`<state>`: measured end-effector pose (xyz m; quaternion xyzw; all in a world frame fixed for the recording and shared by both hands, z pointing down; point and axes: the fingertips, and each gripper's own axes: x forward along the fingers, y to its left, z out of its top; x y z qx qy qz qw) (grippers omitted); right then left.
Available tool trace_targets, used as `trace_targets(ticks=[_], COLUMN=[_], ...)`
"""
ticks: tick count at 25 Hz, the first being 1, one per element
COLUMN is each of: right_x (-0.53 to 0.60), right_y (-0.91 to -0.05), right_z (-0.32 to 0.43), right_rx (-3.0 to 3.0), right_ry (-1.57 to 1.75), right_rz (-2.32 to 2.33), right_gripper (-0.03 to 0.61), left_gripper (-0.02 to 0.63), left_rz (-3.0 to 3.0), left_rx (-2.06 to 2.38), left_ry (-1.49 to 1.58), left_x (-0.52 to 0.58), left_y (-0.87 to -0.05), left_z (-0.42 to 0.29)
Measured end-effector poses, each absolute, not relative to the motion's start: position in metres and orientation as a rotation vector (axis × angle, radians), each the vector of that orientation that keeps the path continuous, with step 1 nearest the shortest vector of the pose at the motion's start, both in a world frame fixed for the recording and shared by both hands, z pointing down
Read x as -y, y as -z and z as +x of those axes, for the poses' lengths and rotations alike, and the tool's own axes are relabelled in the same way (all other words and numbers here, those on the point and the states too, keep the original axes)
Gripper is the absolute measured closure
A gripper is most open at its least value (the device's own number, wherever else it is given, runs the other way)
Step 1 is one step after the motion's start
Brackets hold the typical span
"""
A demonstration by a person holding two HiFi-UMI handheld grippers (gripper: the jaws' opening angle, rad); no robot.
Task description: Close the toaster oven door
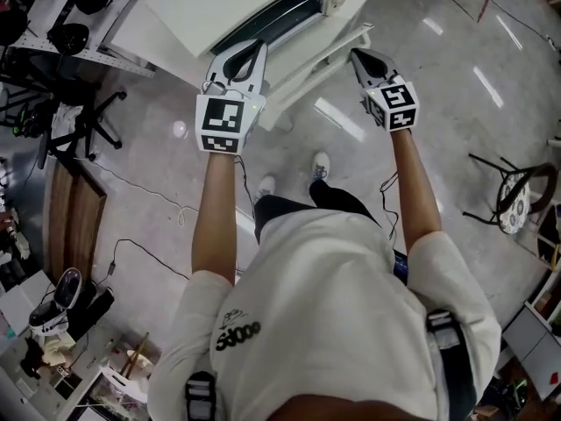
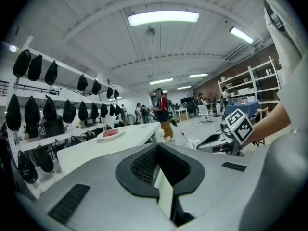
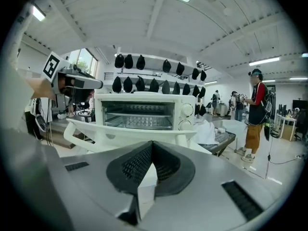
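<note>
At the far left a rack of black gear and a chair stand on the floor. The left gripper is held up by the oven's left front corner. Its jaws are pressed together with nothing between them. From the right gripper view it hangs above and left of the oven, apart from it. Ahead of it lies a plate with something red on a white top; I cannot tell whether that top is the oven's or the table's.

The oven stands on a white table with its front facing the person. Its door is open, dropped about flat, and juts out past the table's near edge. The wire shelf inside shows, and 2 knobs sit at the right of the front.

The right gripper points at the right end of the door, just beside its handle. Its jaws are also closed, gripping nothing; whether the tips touch the handle cannot be told.

Right of the oven a white cloth lies at the table's end. Beyond it a person stands on the floor. A stool stands at the far right.
</note>
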<state>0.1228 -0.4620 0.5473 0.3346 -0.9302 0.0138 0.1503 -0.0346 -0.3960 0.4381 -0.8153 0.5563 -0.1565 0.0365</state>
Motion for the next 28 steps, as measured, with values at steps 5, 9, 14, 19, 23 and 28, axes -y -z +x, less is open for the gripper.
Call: trace_targets(ticks=[5,9,14,19,23,28], right_x=[0.475,0.483,0.503,0.522,0.536,0.547], right_y=[-0.524,-0.508,-0.491,-0.476,-0.47,-0.466], right_z=[0.109,0.096,0.075,0.053,0.041,0.026], right_rx=[2.695,2.699,2.707,2.73,2.73,2.718], right_ry=[-0.008,0.035,0.021,0.009,0.021,-0.004], right_rz=[0.948,0.909,0.806,0.785,0.782,0.828], right_gripper=[0.569,0.569,0.569,0.569,0.569,0.569], left_gripper=[0.596,0.596,0.596,0.597,0.597,0.597], left_rz=[-2.464,-2.445,-2.455,-2.443,-2.42,-2.391], left_rx=[-1.744,-1.782,-1.825,-1.872,-1.899,-1.926], left_ry=[0.448,0.422,0.358,0.336,0.357,0.384], left_x=[0.387,0.379,0.379,0.38,0.379,0.372], left_y=[-0.424,-0.416,-0.412,-0.411,-0.412,-0.41], left_z=[-0.042,-0.044,-0.046,-0.053,-0.058,-0.074])
